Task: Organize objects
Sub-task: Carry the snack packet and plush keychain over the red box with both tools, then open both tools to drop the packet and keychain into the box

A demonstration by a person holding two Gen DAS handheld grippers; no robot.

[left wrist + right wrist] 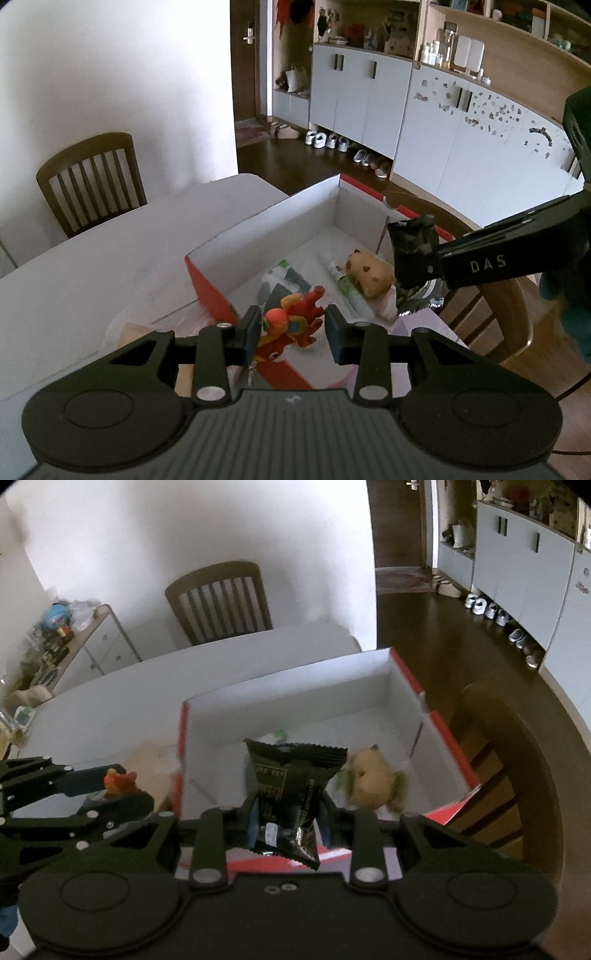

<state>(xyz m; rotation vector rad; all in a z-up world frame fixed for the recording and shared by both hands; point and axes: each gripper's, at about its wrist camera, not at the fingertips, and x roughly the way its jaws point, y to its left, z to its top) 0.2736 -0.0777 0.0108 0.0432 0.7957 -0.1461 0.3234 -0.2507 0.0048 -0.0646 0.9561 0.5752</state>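
My left gripper is shut on a red and orange toy figure and hangs over the near left corner of a red box with a white inside. My right gripper is shut on a black snack packet, held upright above the near wall of that red box. In the left wrist view the right gripper comes in from the right with the black packet over the box. A tan plush toy, a green and white tube and some packets lie inside.
The box stands on a white table near its right edge. One wooden chair stands at the far side, another chair right beside the box. A brown cardboard piece lies left of the box. Cabinets and shoes line the far wall.
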